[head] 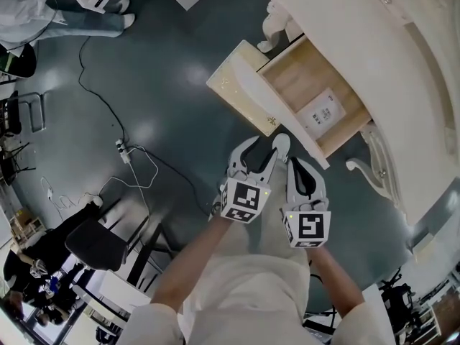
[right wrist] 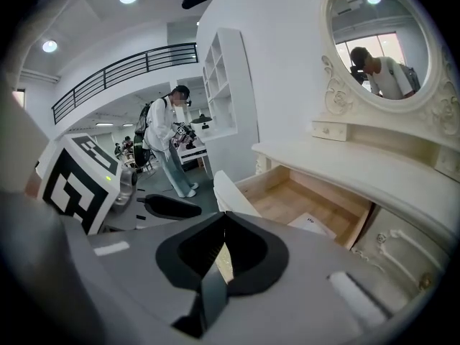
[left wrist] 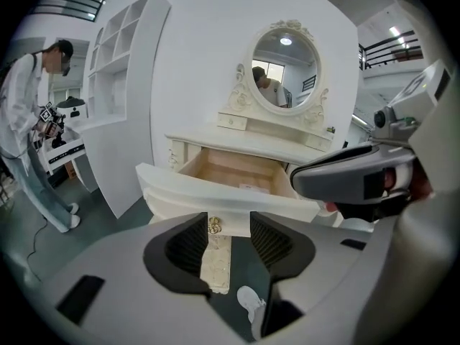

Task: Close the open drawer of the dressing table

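The drawer (head: 253,96) stands pulled out from the dressing table (head: 374,42), its front panel toward the person, with a white paper (head: 321,112) lying on its wooden floor. A small gold knob (left wrist: 214,226) sits on the panel. The left gripper (head: 262,149) hangs just near of that panel with its jaws apart. The knob shows in the gap between them, unpressed. Just to its right, the right gripper (head: 305,177) has its jaws together on nothing. An oval mirror (left wrist: 285,67) stands at the table's far side.
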`<action>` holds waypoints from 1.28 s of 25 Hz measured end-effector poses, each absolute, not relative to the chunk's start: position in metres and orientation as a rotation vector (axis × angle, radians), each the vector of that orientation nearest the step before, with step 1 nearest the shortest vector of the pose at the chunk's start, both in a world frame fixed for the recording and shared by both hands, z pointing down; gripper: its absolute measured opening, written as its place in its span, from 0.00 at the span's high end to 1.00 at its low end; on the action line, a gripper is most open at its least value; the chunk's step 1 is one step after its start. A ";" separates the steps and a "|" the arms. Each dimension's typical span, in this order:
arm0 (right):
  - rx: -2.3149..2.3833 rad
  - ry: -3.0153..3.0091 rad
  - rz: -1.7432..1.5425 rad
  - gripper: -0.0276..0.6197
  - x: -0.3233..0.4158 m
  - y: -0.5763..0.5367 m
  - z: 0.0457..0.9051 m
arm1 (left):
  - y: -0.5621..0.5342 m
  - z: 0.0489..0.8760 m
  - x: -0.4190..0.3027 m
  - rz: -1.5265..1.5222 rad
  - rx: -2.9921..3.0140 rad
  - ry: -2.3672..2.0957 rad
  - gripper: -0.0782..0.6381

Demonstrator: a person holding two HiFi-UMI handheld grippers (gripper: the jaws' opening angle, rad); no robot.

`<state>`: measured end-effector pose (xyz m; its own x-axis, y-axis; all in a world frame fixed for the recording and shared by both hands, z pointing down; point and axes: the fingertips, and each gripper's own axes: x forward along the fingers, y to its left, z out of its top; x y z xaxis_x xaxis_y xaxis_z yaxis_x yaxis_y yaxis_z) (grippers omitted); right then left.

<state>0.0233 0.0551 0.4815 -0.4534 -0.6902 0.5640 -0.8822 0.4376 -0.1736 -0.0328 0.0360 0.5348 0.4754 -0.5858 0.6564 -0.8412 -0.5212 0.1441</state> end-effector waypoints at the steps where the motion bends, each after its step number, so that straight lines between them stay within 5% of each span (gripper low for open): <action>1: 1.328 -2.284 0.633 0.95 0.023 0.055 0.483 | 0.035 0.538 -0.032 0.762 2.280 -1.179 0.65; 32: 1.347 -2.271 0.677 0.95 0.042 0.035 0.508 | -0.012 0.621 -0.020 0.916 2.237 -1.150 0.70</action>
<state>0.0418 0.0353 0.5082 -0.4471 -0.6878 0.5718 -0.8887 0.4143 -0.1966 -0.0200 -0.0116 0.6205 0.4289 -0.5263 0.7342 -0.8333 -0.5443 0.0967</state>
